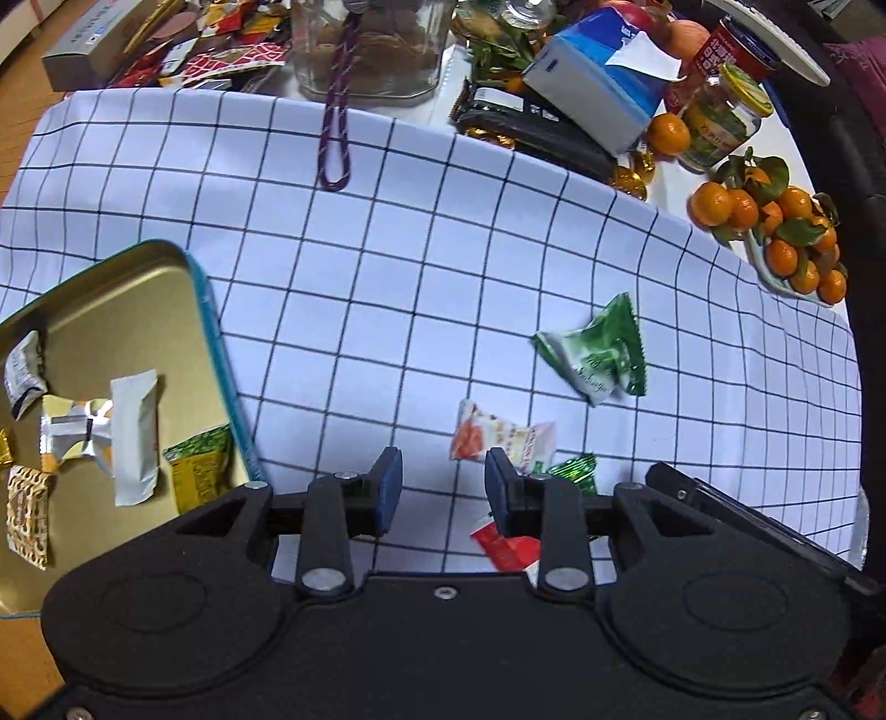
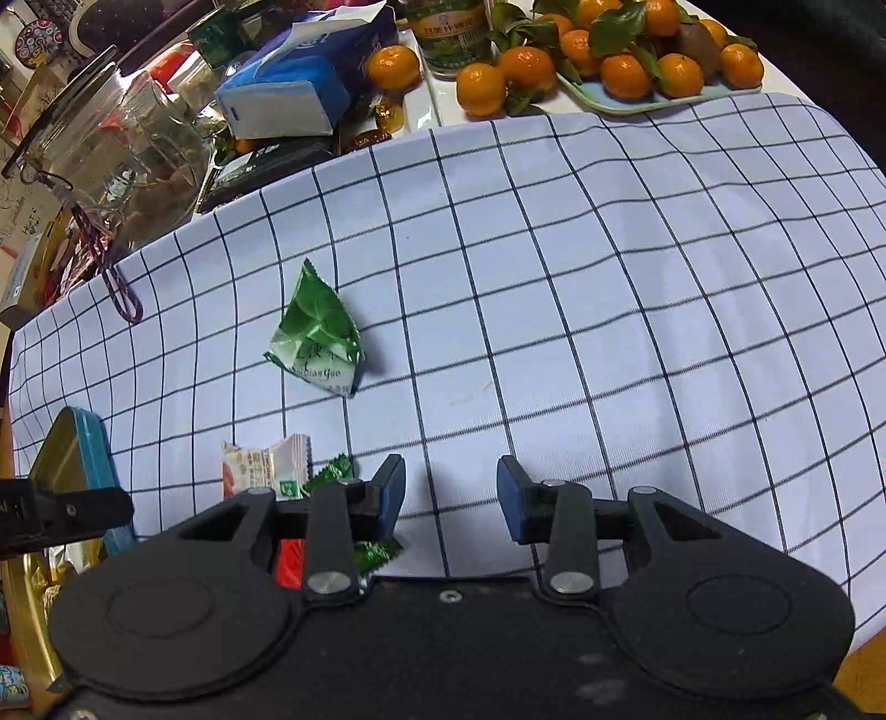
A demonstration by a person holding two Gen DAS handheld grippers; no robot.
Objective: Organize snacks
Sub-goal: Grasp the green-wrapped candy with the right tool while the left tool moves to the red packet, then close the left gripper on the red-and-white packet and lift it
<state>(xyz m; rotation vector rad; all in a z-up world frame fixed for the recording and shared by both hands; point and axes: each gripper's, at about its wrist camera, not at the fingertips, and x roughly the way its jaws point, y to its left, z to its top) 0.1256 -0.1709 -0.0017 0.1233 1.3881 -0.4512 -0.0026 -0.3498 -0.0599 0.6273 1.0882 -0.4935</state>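
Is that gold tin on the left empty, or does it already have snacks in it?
Partly filled. The left wrist view shows the gold tin open, with several wrapped snacks lying on its floor, including a white packet; much bare gold floor remains.

The green and white snack packet [image 2: 315, 338], lying ahead and to the left of the right hand-held gripper [image 2: 451, 498], carries Latin letters that read roughly "Sanbian Yao" under larger Chinese characters. The jar [image 2: 451, 33] at the far edge has a green label with Chinese print too small to read. Print on the other wrappers is blurred.
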